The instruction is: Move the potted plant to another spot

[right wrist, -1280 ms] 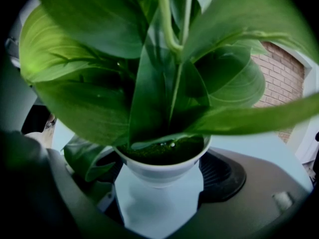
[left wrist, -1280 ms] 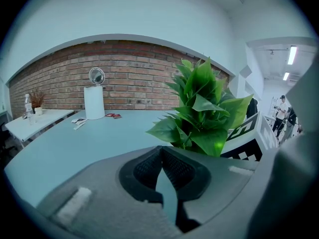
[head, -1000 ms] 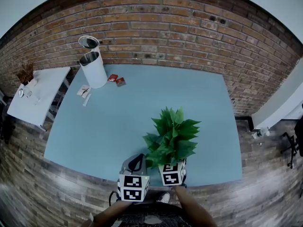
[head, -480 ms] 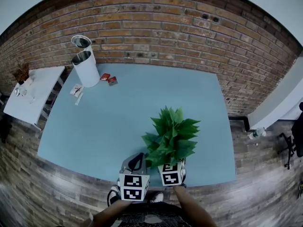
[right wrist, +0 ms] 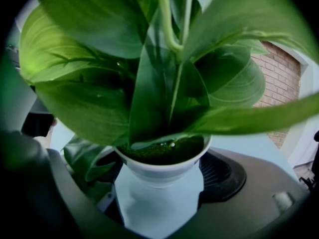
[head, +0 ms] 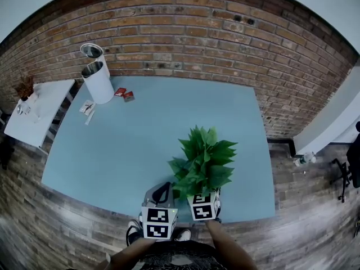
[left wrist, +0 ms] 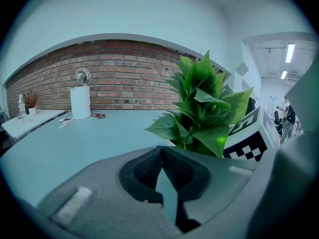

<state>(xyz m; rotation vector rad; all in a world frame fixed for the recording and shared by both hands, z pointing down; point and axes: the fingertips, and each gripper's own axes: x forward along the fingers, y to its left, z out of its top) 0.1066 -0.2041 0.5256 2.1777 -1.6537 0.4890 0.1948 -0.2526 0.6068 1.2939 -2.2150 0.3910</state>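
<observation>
I'm gripping the potted plant by its white pot w/ the right hand-held gripper. Its jaws are pressing both sides under the rim, prob. a low hold to keep the leaves clear & the pot upright. I can't tell if the base is touching the tabletop. The left hand-held gripper is idling at the plant's 9 o'clock, jaws closed on nothing. The plant is sitting at the tabletop's 6 o'clock edge, near the drop, so I'm judging the move should go inward. Room is lying open from centre thru 12 & 3 o'clock. A white bin & red packets are crowding the 10 o'clock corner, w/ the brick wall bounding the far side.
</observation>
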